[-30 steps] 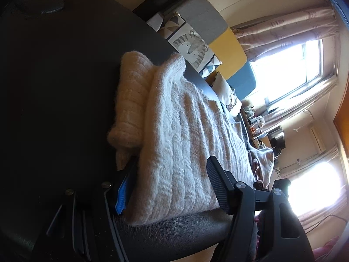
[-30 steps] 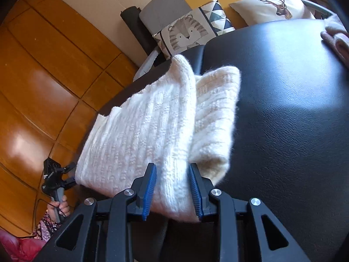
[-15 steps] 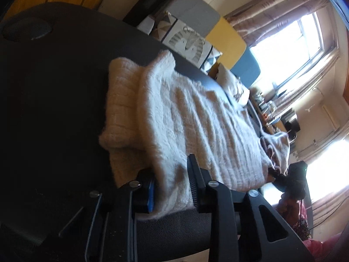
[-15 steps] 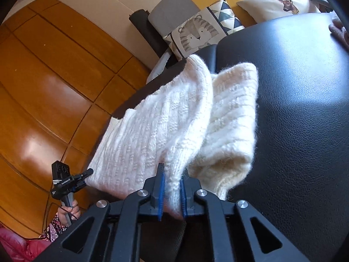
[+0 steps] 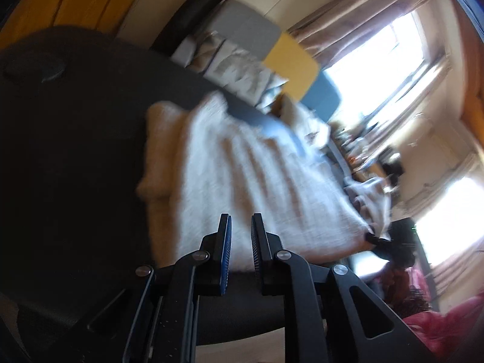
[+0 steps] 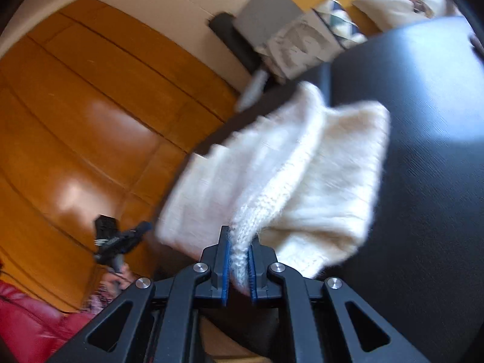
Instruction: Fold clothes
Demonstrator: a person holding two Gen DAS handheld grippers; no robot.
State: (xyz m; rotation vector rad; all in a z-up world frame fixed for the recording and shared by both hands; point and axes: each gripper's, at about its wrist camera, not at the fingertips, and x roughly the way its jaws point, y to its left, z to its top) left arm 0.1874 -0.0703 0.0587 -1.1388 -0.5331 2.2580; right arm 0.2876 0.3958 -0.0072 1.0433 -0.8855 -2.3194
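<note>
Cream sweater point(image 6: 302, 181) lies at the black tabletop's point(image 6: 423, 121) near edge; right gripper point(image 6: 239, 260) clamps it, left gripper point(image 5: 240, 251) apparently likewise, though blurred; wood-panelled wall point(image 6: 90, 106) behind.

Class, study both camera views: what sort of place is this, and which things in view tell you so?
Most likely a home living room. Clues: a sofa with grey, yellow and blue back cushions and printed throw pillows, long curtains at a bright window, and a cream knitted sweater being folded on a black leather-look surface.
</note>
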